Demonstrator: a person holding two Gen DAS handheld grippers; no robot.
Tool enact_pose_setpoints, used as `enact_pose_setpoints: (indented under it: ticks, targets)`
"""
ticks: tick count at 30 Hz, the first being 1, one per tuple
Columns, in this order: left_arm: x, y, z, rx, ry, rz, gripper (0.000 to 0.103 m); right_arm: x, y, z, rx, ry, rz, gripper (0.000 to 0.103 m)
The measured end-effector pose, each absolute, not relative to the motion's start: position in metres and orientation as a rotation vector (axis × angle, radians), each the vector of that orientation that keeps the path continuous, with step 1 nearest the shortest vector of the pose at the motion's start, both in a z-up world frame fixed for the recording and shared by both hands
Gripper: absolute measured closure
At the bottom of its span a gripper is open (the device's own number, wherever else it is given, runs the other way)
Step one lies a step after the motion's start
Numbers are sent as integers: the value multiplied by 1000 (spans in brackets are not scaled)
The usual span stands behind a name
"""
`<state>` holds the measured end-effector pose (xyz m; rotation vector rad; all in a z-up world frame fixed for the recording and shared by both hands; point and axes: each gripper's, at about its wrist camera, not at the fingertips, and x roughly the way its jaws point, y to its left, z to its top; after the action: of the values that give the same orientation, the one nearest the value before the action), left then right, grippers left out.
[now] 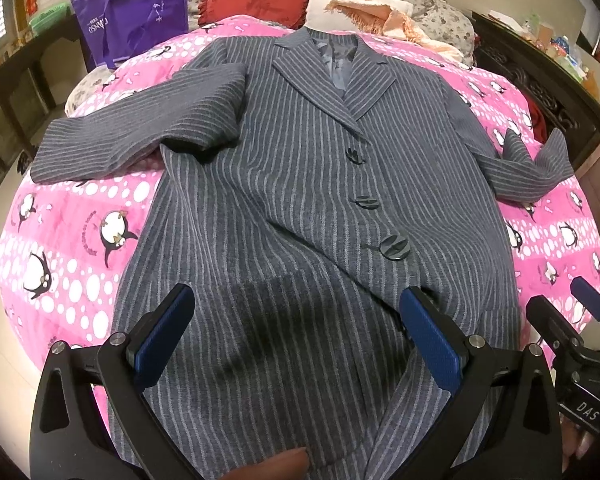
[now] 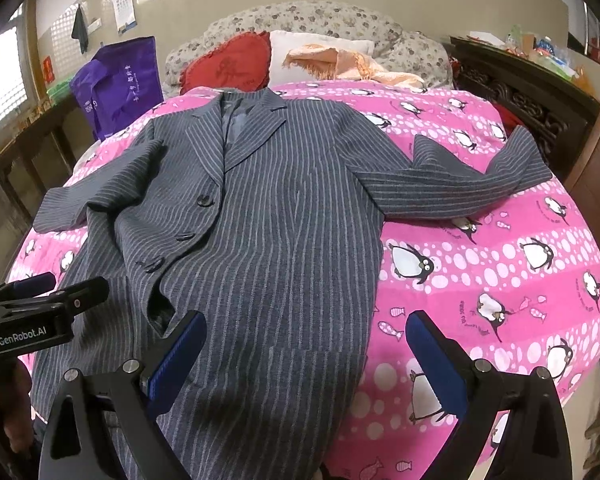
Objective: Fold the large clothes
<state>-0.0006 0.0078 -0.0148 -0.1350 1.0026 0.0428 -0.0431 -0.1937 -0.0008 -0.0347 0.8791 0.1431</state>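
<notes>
A long grey pinstriped coat point(image 1: 300, 184) lies face up and buttoned on a pink penguin-print quilt point(image 1: 60, 248), collar at the far end. It also shows in the right wrist view point(image 2: 276, 232). Its left sleeve point(image 1: 140, 136) is bent across the quilt; its right sleeve point(image 2: 460, 188) stretches out with the cuff kinked. My left gripper point(image 1: 296, 300) is open and empty, above the coat's lower front. My right gripper point(image 2: 304, 328) is open and empty, above the coat's lower right edge. Each gripper shows at the edge of the other's view.
A red heart cushion point(image 2: 228, 64), a white pillow point(image 2: 320, 52) and a peach scarf point(image 2: 352, 64) lie at the bed head. A purple bag point(image 2: 120, 84) stands at the far left. A dark carved cabinet point(image 2: 540, 104) with clutter runs along the right.
</notes>
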Motion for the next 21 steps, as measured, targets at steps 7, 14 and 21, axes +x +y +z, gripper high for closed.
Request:
enact_pose_setpoints:
  ticks: [7, 14, 21]
  targets:
    - [-2, 7, -16, -134, 1004, 39, 0, -44, -193, -2, -33, 887, 141, 4]
    - [-5, 9, -14, -142, 996, 37, 0, -46, -191, 0, -32, 890, 132, 4]
    - [-13, 12, -6, -153, 976, 37, 0, -54, -187, 8, -45, 876, 128, 4]
